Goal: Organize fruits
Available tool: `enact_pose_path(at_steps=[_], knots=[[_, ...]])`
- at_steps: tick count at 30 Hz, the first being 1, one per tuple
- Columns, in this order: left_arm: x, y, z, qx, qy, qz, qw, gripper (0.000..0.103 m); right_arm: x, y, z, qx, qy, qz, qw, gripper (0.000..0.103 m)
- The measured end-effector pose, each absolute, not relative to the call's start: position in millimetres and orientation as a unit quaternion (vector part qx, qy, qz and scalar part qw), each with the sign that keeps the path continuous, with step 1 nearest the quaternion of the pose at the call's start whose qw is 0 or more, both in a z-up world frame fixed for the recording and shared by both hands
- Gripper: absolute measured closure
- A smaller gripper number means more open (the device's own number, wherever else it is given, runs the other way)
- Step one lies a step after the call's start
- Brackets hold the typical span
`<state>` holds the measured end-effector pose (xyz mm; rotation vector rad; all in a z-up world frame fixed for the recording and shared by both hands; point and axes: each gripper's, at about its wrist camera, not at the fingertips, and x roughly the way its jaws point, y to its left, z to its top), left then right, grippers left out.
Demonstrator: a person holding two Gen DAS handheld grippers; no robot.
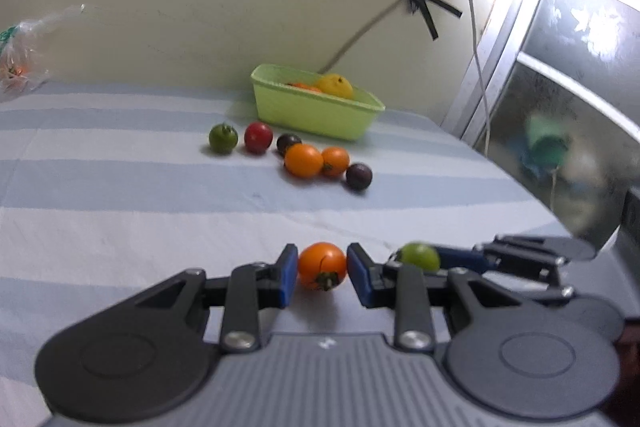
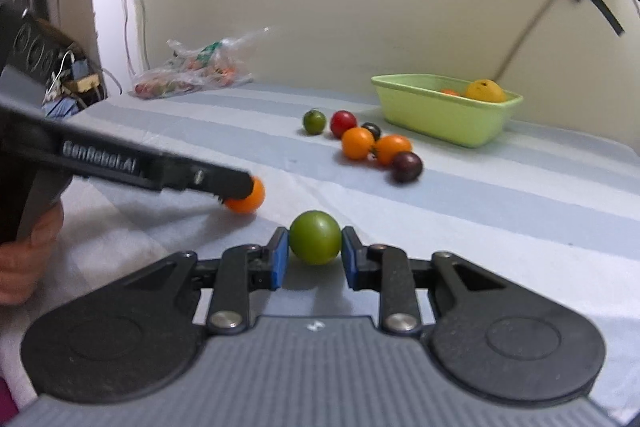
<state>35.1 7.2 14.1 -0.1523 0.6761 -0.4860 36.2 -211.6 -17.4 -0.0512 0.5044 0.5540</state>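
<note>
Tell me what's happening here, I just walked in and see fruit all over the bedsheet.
A person is sorting small fruits with a handheld gripper in each hand. The left gripper has its jaws shut on an orange tomato, and the right gripper is shut on a green tomato. Six more fruits lie loose on the striped sheet in front of a green tub, which already holds a yellow fruit and something orange. A plastic bag lies by the wall.

Contents of the far plastic bag [image 2: 192, 71] were blurred; the tub's [image 1: 316, 111] wall hid its fruit's lower parts.
</note>
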Motion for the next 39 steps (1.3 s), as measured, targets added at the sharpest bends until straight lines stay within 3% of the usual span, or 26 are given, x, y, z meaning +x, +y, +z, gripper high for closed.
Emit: enact_pose_path(at_steps=[7, 14, 17, 20, 39], knots=[[30.2, 5.4, 12.3, -0.07, 0.319, -0.225, 0.918, 0.074, 35.2, -213.5, -20.3, -0.015, 0.259, 0.27, 0.927, 0.072], [33.9, -0.9, 6.7, -0.064, 0.324, -0.216, 0.919, 0.059, 35.5, -214.1, -20.8, -0.017, 0.263, 0.269, 0.926, 0.071], [33.5, -2.0, 5.6, -0.061, 0.321, -0.22, 0.919, 0.061, 35.9, -213.4, -21.2, -0.02, 0.265, 0.269, 0.926, 0.071], [33.4, 0.8, 4.6, -0.072, 0.319, -0.234, 0.916, 0.072, 35.5, -212.8, -21.2, -0.023, 0.265, 0.267, 0.926, 0.071], [28.6, 6.0, 5.8, -0.084, 0.304, -0.241, 0.918, 0.073, 35.0, -218.3, -20.5, -0.004, 0.266, 0.25, 0.931, 0.072]])
